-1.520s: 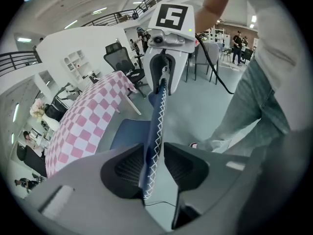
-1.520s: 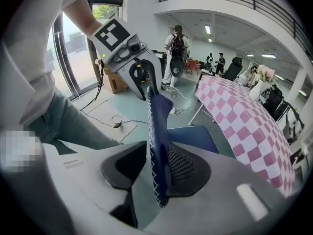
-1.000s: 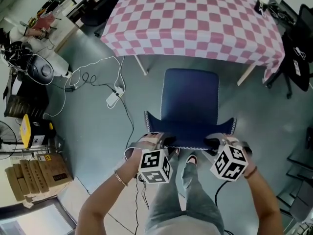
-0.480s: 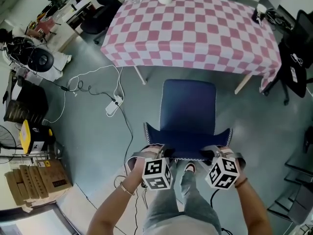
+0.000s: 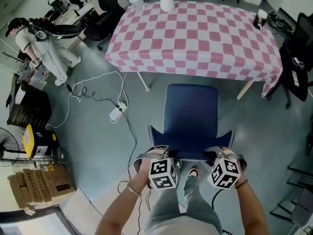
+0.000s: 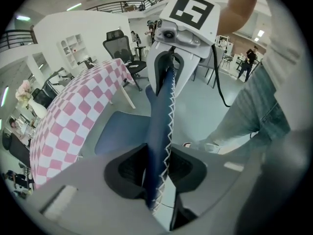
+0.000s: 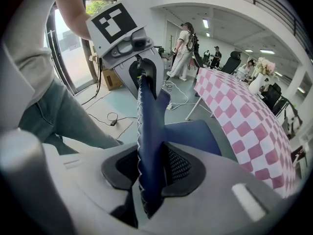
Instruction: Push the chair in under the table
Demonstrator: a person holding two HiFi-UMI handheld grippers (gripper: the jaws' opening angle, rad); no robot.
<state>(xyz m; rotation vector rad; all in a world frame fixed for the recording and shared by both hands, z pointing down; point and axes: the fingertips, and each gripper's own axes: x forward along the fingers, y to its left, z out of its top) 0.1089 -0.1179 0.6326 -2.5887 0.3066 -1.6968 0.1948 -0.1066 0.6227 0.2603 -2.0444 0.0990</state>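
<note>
A blue chair [image 5: 190, 114] stands on the floor just short of the table [image 5: 195, 33], which wears a pink-and-white checked cloth. Its seat points toward the table. Both grippers sit on the backrest's top edge [image 5: 190, 150]. My left gripper [image 5: 165, 156] has just been closing, and its pads now clamp the blue backrest [image 6: 161, 106] near the left corner. My right gripper [image 5: 218, 156] is shut on the same edge near the right corner. In the right gripper view the backrest [image 7: 149, 121] runs up between the jaws to the left gripper [image 7: 142, 72].
White cables and a power strip [image 5: 117, 112] lie on the floor left of the chair. A person [image 5: 36, 48] stands far left. A black office chair [image 5: 296, 58] is at the right, cardboard boxes [image 5: 39, 185] at lower left. A white vase [image 5: 167, 1] stands on the table.
Both grippers stay on the backrest's top edge and the chair keeps its place before the table. The head view has tilted, bringing a person into sight at the far left.
</note>
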